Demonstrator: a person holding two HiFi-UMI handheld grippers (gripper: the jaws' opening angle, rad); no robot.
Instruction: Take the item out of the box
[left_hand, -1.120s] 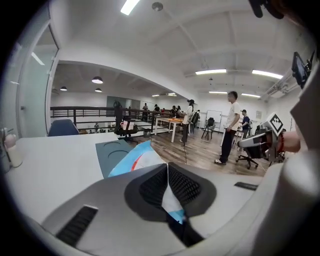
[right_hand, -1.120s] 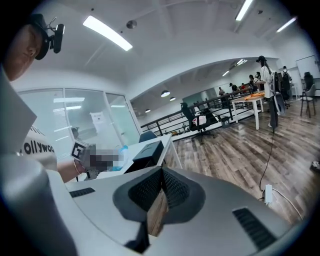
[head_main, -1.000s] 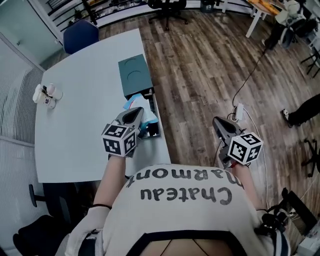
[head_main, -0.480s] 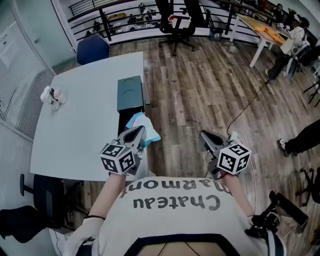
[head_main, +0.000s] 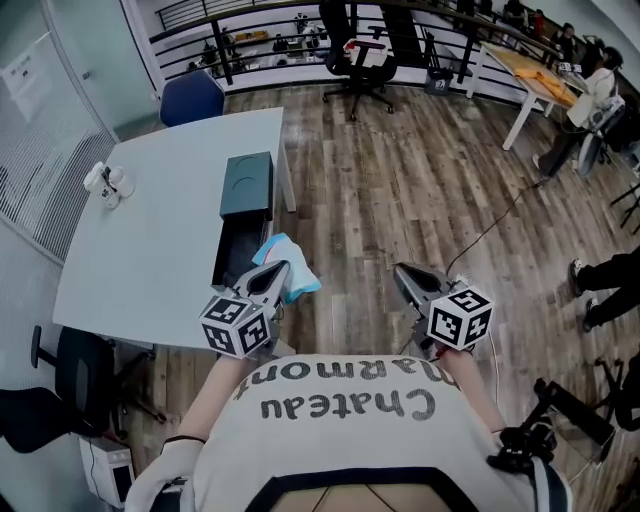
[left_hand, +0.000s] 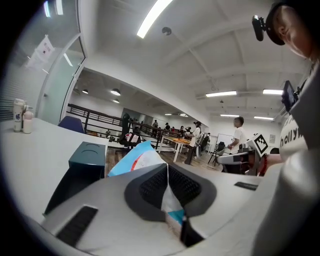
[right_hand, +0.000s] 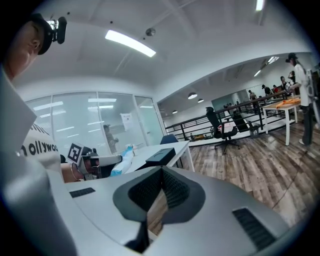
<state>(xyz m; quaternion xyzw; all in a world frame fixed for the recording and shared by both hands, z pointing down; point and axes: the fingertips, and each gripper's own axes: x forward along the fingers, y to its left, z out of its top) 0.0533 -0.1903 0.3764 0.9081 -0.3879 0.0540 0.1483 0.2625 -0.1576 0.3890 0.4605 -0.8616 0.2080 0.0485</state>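
Observation:
My left gripper (head_main: 268, 282) is shut on a blue and white packet (head_main: 291, 268), held in the air just off the table's near right edge. In the left gripper view the packet (left_hand: 136, 157) sticks out past the closed pads. The open dark box (head_main: 234, 256) lies on the white table (head_main: 150, 230), and its teal lid (head_main: 246, 183) rests beyond it. My right gripper (head_main: 408, 282) hangs over the wooden floor, shut and holding nothing; its pads (right_hand: 170, 188) meet at the tip.
Two small white bottles (head_main: 105, 181) stand at the table's far left. A blue chair (head_main: 192, 96) is behind the table and a black office chair (head_main: 356, 48) further back. A cable (head_main: 490, 222) runs across the floor. People stand by a desk (head_main: 535, 75) at the right.
The left gripper has drawn the packet back from the box toward the person, off the table's edge. The whole view has shifted back; the right gripper stays empty.

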